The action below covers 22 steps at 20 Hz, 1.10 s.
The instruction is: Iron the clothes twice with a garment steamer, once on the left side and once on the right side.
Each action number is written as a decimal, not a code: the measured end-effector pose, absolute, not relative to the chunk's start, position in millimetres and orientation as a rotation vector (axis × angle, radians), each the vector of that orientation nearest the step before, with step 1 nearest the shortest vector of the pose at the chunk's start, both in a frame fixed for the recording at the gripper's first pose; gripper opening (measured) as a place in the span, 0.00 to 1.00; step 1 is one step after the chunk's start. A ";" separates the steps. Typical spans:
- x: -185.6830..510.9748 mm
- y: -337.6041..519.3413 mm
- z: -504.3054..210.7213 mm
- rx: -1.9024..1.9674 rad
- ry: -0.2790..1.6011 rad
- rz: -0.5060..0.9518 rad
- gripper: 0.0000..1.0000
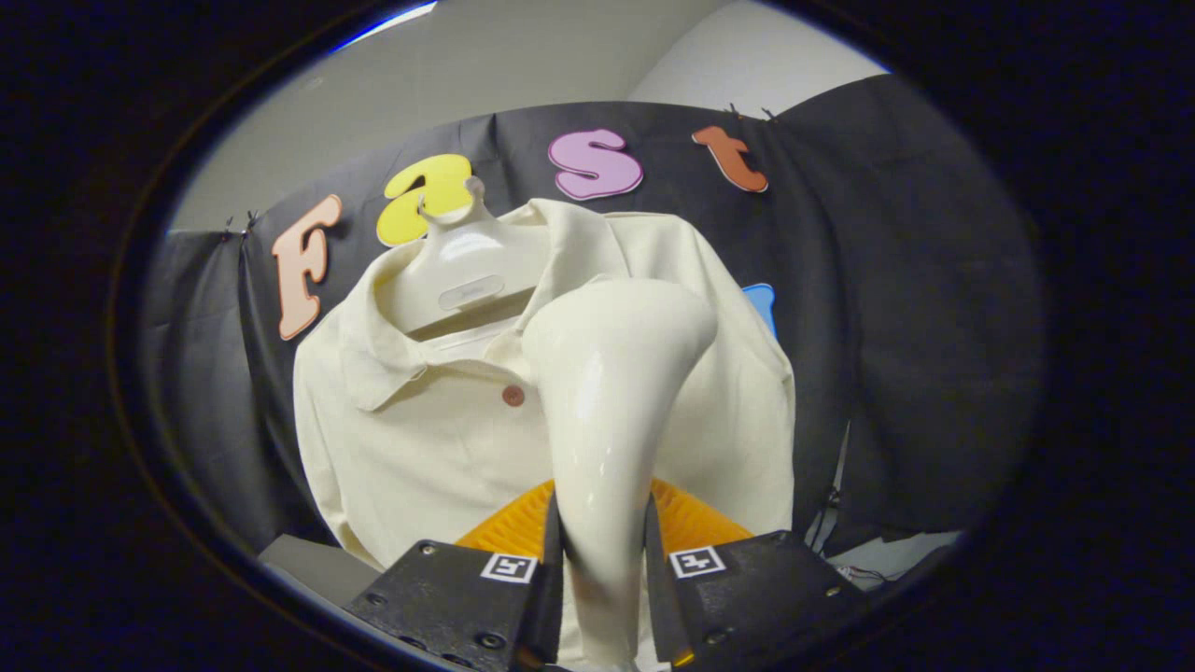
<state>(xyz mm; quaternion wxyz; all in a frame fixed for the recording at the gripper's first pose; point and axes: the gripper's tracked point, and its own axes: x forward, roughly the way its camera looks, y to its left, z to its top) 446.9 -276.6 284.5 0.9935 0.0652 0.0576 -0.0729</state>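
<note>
Your gripper (602,560) is clamped on the steamer (611,392), both fingers pressing its neck from either side, low on the handle – a sensible hold, since it leaves the flared head free to reach ahead of the fingers

Steamer: glossy cream plastic, smooth, narrow at the neck and widening to a rounded, trumpet-like head; bright glare runs down its length

Head sits in front of the shirt (401,439), over the chest just beside the collar on the wearer's-front button line; I can't tell whether it touches the cloth or hangs just off it

Shirt: pale cream, matte, soft woven look, folded collar, one small reddish-brown button (513,396). It hangs on a white moulded hanger (467,271) so the front falls flat and open for a pass on each side

Orange ribbed thing (509,527) just beyond the fingers, under the shirt's hem – what it is, unclear

Head looks near centre, so the side passes seem yet to be worked
</note>
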 end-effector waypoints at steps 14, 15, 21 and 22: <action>447.9 -296.2 214.3 0.202 0.106 -0.062 0.38; 446.9 -298.9 208.1 0.217 0.100 -0.052 0.38; 439.4 -316.7 166.7 0.289 0.120 -0.052 0.38; 440.2 -317.9 161.3 0.291 0.125 -0.052 0.38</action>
